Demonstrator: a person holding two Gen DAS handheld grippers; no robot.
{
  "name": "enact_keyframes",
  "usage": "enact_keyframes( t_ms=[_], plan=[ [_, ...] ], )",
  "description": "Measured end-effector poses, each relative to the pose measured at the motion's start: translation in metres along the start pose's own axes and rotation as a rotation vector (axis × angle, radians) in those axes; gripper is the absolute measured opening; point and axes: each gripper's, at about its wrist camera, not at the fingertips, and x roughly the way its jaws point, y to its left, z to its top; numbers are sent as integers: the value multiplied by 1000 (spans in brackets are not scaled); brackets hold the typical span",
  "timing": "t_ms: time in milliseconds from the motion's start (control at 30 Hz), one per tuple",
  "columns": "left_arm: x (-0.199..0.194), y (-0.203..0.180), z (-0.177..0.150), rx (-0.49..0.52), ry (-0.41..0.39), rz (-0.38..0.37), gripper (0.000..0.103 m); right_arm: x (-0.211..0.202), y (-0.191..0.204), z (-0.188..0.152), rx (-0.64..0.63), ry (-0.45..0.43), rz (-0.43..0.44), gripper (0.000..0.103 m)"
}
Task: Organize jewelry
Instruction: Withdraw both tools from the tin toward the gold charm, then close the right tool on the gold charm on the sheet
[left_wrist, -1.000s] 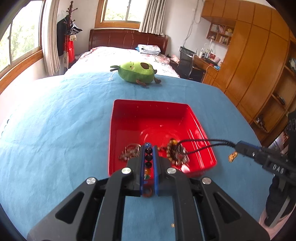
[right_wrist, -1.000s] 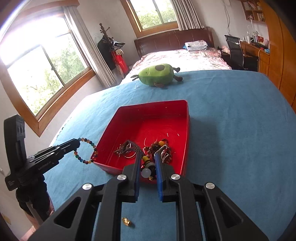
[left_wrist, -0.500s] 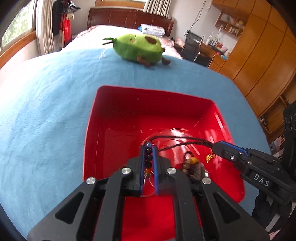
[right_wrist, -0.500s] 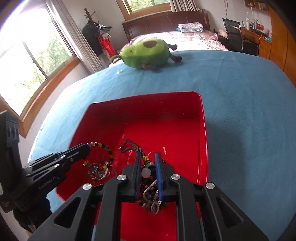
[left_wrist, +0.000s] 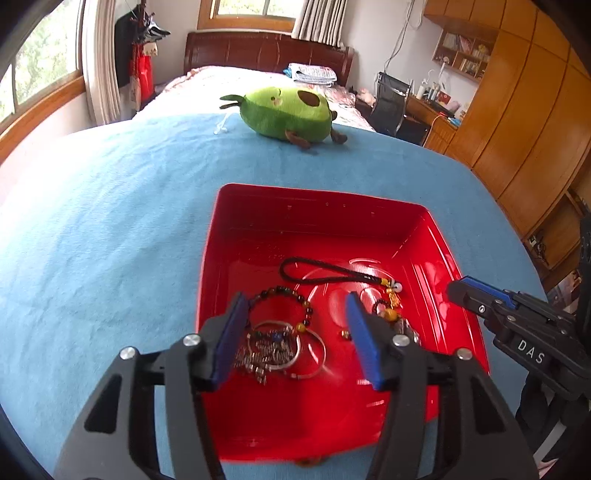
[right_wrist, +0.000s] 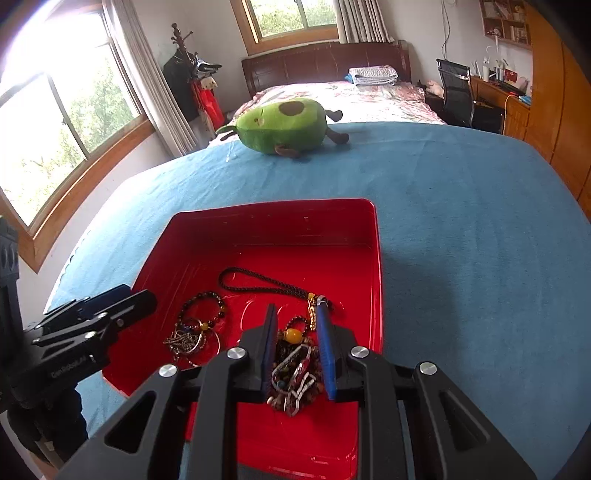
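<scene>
Left and right wrist views over a red tray (left_wrist: 388, 221) that is resting on a blue cloth (left_wrist: 110, 221). Nearest the left camera, the left gripper (left_wrist: 295, 332) is hanging with its blue-padded fingers (left_wrist: 231, 339) spread wide and gripping nothing; a beaded bracelet (left_wrist: 291, 299) and a tangle of silver chain and rings (left_wrist: 273, 350) are lying on the tray floor in the gap below them, free of both pads. Nearest the right camera, the right gripper (right_wrist: 297, 345) is standing released as well, its pads apart and flanking, without pinching, a heap of mixed beads and metal clasps (right_wrist: 295, 373) topped by a yellow bead (right_wrist: 293, 335); the heap is sitting in the near right part of the tray (right_wrist: 332, 218). Just beyond the right gripper's fingertips, a black braided cord (right_wrist: 258, 286) is lying in a long loop across the middle of the tray, its gold-coloured pendant (right_wrist: 312, 314) close beside the right pad. To the left of this heap, the bracelet (right_wrist: 207, 306) and chain tangle (right_wrist: 184, 339) are lying near the tip of the left gripper (right_wrist: 122, 306). The far half of the tray is showing bare red floor. Further off, well apart from the tray, a green avocado plush toy (left_wrist: 286, 112) is lying on the cloth, and a bed (right_wrist: 351, 92) is standing behind it.
</scene>
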Motion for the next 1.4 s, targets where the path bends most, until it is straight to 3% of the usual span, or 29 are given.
enact_keyframes(
  t_ms=[167,333,700,900,1000,1067,1100,1233,1400],
  plan=[
    [-29,-2,-23,2,-40,62,72,-19,2,-15,4,-7,-15,29],
    [-61,-1,-49,4,-81,104,76,-39,6,-39,-10,-11,-18,31],
    [-113,1,-102,1,-133,109,79,-77,22,-92,-49,-27,-6,37],
    [-130,7,-123,-14,-147,101,81,-88,31,-120,-77,-28,4,46],
    [-136,7,-133,-13,-149,93,86,-89,36,-131,-100,-12,21,60],
    [-140,8,-139,-10,-147,86,91,-88,42,-139,-126,-2,22,80],
    [-142,8,-144,-12,-143,81,91,-88,45,-144,-144,6,23,84],
    [-141,18,-158,-46,-109,63,92,-84,53,-163,-167,53,62,90],
    [-136,32,-174,-74,-73,88,93,-74,55,-181,-153,114,125,91]
  ],
)
